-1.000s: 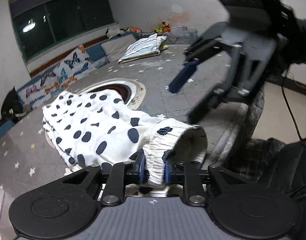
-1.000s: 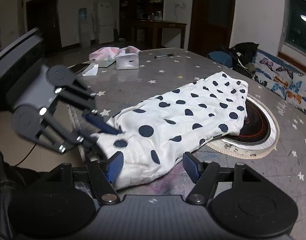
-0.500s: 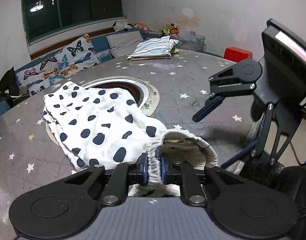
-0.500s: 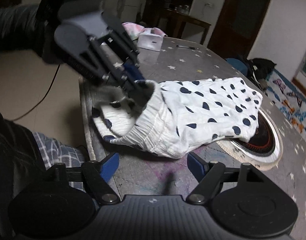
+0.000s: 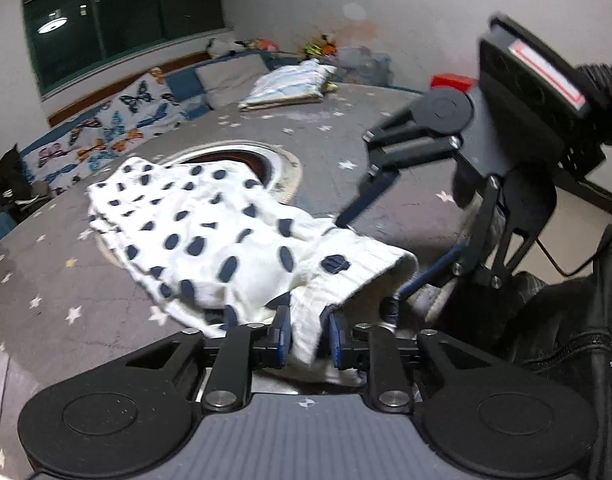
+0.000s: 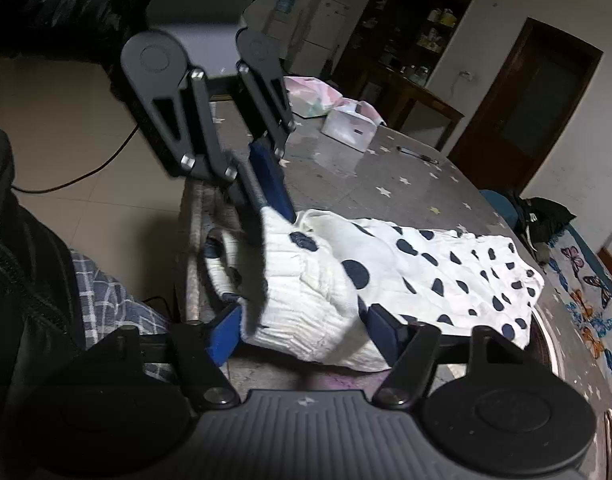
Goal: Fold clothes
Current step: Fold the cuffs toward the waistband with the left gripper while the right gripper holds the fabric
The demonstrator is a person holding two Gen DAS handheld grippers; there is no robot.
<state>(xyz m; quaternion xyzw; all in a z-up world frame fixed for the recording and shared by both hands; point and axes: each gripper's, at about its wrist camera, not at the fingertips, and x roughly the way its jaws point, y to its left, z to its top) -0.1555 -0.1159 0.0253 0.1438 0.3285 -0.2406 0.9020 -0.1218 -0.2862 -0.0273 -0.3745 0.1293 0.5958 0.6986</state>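
White trousers with dark blue dots (image 5: pixel 194 232) lie across the grey star-print table, legs stretching away over a round inset. My left gripper (image 5: pixel 306 336) is shut on the elastic waistband (image 5: pixel 337 280) and holds it lifted off the table near the front edge. My right gripper (image 6: pixel 302 332) is open, its blue pads either side of the bunched waistband (image 6: pixel 306 296) without closing on it. The right gripper also shows in the left wrist view (image 5: pixel 385 236), jaws wide apart just right of the waistband. The left gripper (image 6: pixel 262 196) hangs over the cloth in the right wrist view.
A round inset burner (image 5: pixel 242 160) sits under the trouser legs. Folded striped clothes (image 5: pixel 290 88) lie at the table's far side. A tissue box (image 6: pixel 349 128) and pink cloth (image 6: pixel 309 96) sit at the other end. The table edge (image 6: pixel 194 240) is close to my legs.
The left gripper keeps its hold on the waistband and has pulled it up. The right gripper has moved in closer, so its open jaws now straddle the bunched waistband.
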